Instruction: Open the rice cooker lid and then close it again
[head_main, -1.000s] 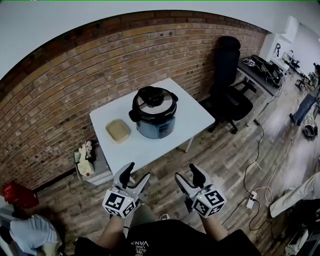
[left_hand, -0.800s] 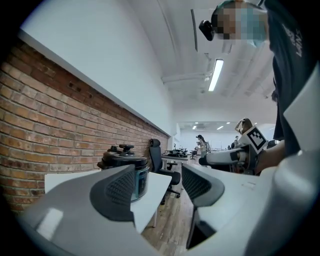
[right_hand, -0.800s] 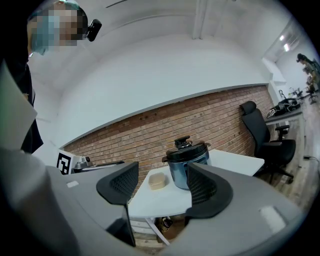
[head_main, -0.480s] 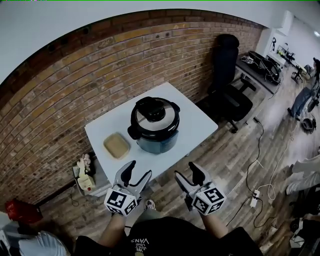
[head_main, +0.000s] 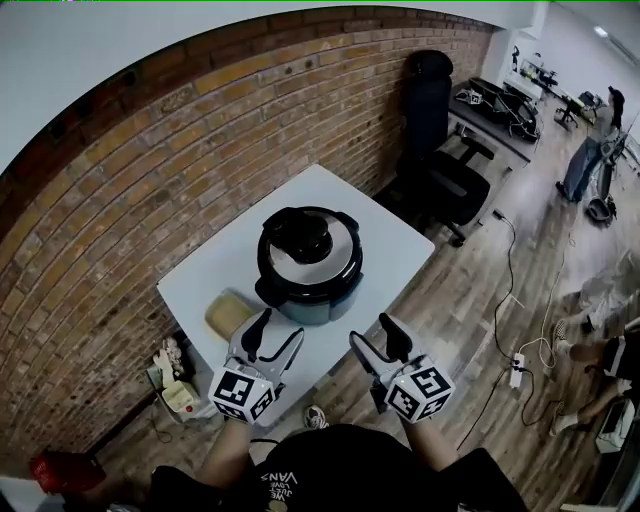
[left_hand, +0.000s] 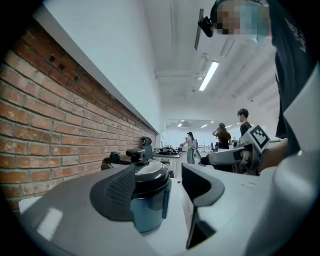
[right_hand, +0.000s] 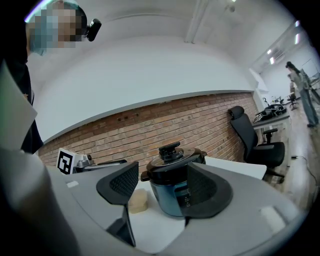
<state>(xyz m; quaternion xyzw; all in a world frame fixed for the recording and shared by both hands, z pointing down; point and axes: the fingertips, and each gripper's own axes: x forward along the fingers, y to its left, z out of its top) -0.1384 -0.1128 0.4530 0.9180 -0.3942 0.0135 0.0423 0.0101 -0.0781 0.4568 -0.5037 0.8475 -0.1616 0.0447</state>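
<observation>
Both tongs are released and empty. The left tongs (head_main: 277, 332) and right tongs (head_main: 372, 335) are held level side by side, short of the near edge of the tabletop (head_main: 395, 240), touching nothing. Each gripper view shows the jaws standing wide with only air between the pads.

The rice cooker (head_main: 308, 270) stands upright mid-tabletop, toward my side. Its lid (head_main: 335, 262) is down, with the black knob (head_main: 303, 232) on top, so I judge opening as not started.

Risks from here:
- The lid looks like a locking type. If so, a straight pull would lift or drag the whole pot instead of opening it
- The cooker sits near the front edge, so a shove from a low approach could slide it on the smooth white top
- A beige container (head_main: 228, 313) sits just beside the cooker on the left, right in the left tongs' lane. A wide swing in would knock it, maybe off the edge
- The knob is small and rounded, so an off-centre pinch could slip. The side handles stick out and could catch a jaw
- I can't tell the hinge or latch side from here, and a wrong guess means forcing it

Room: open above the lid, with nothing overhead. The right half of the tabletop is bare, which suits the right tongs. The brick wall (head_main: 150, 170) runs close behind the far-left edge, so there's little room behind the cooker. An office chair (head_main: 440, 170) is well apart at the far right. Cables (head_main: 520, 370) lie on the floor to my right, away from where I stand
</observation>
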